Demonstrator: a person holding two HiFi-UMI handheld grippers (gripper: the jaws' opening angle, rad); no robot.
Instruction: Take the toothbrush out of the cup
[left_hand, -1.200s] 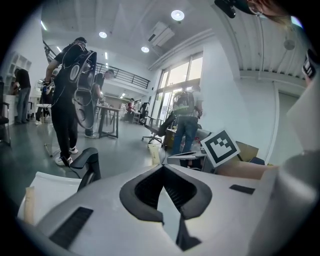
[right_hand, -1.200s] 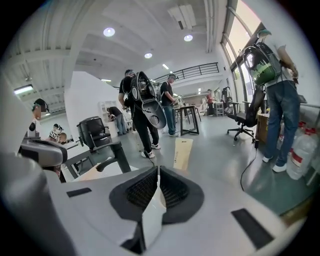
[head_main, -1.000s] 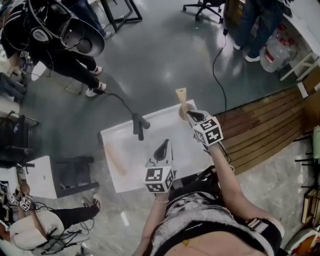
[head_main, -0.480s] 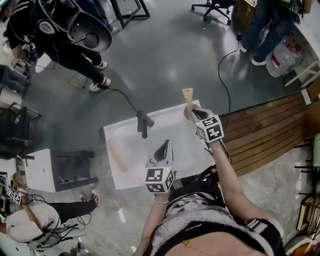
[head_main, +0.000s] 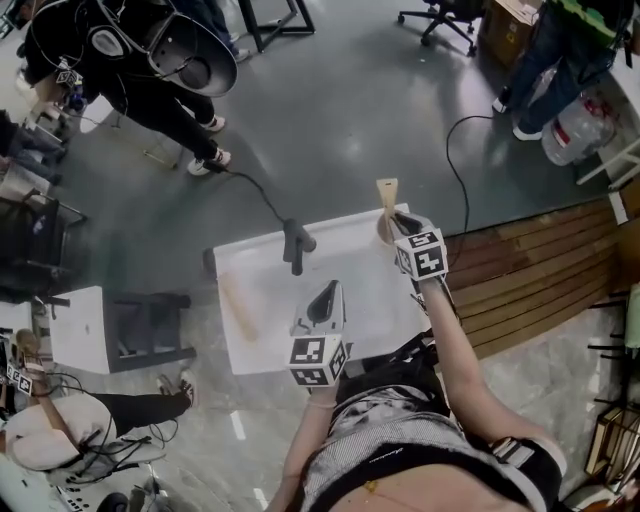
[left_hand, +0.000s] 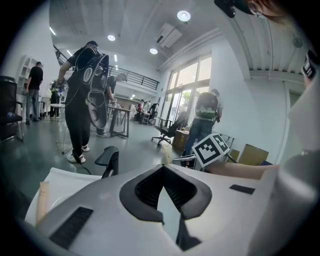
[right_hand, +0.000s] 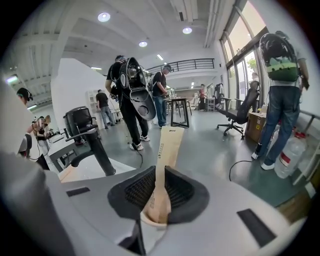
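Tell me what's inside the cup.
A toothbrush in a tan paper sleeve stands in the cup, sticking up above the rim. Its lower end and the cup's bottom are hidden.

right gripper (right_hand: 159, 176) jaws widening, apparently round toothbrush (right_hand: 167, 145)

Illegible print on toothbrush wrapper (right_hand: 167, 150)

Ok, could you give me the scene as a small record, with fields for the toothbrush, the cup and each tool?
toothbrush: in a brown paper wrapper, standing in the cup
cup: at the far right corner of the white table
right tool: jaws have just been opening slightly; toothbrush between them, pads seem to touch it
left tool: shut, empty, over the table
also on table: black faucet
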